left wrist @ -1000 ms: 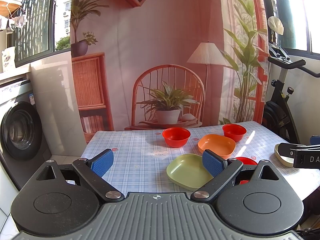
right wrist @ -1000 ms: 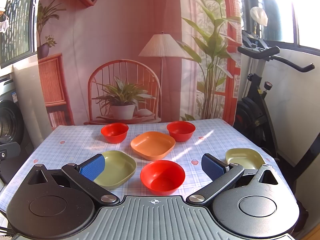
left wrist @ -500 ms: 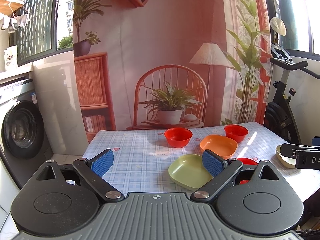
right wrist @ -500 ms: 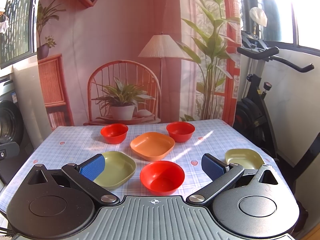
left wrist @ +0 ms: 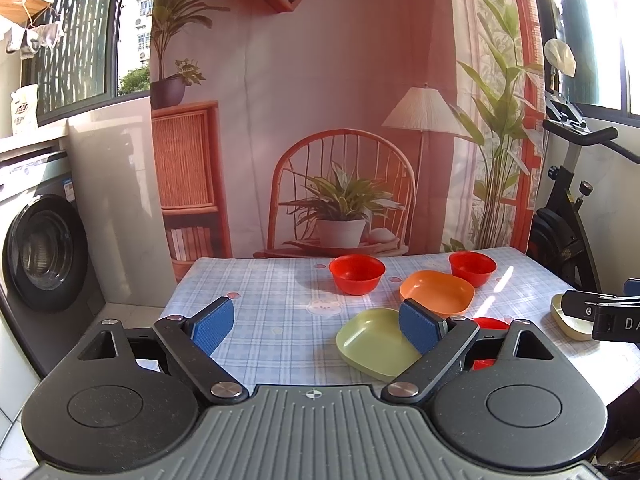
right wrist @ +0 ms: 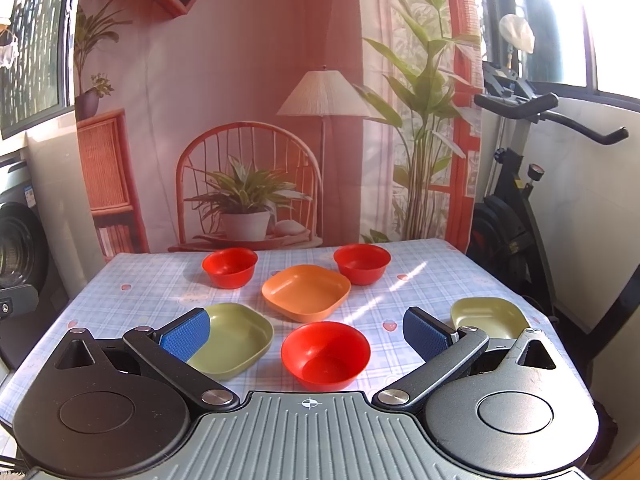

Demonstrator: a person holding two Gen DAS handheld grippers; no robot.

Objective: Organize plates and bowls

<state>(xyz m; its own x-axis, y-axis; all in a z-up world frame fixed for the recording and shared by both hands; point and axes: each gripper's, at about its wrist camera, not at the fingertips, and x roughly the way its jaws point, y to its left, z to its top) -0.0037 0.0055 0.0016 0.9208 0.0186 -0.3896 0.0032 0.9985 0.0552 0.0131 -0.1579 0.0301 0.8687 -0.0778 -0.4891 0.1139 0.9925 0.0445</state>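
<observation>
On the checked tablecloth [right wrist: 160, 280] stand three red bowls: far left [right wrist: 229, 266], far right [right wrist: 361, 263] and near centre [right wrist: 326, 355]. An orange square plate [right wrist: 306, 291] lies between the far bowls. A green square plate [right wrist: 230, 338] lies near left, and another green plate [right wrist: 489, 316] near right. My right gripper [right wrist: 306, 334] is open and empty, above the near red bowl. My left gripper [left wrist: 318, 326] is open and empty, over the table's left part, with the green plate [left wrist: 376, 342] by its right finger. The right gripper shows at the right edge of the left wrist view [left wrist: 600, 316].
A washing machine [left wrist: 44, 264] stands left of the table. An exercise bike [right wrist: 516, 208] stands to the right. A printed backdrop with a chair and plants [right wrist: 248, 184] hangs behind the table's far edge.
The left gripper's view has drifted slightly left and back. The right gripper and all the dishes have stayed still.
</observation>
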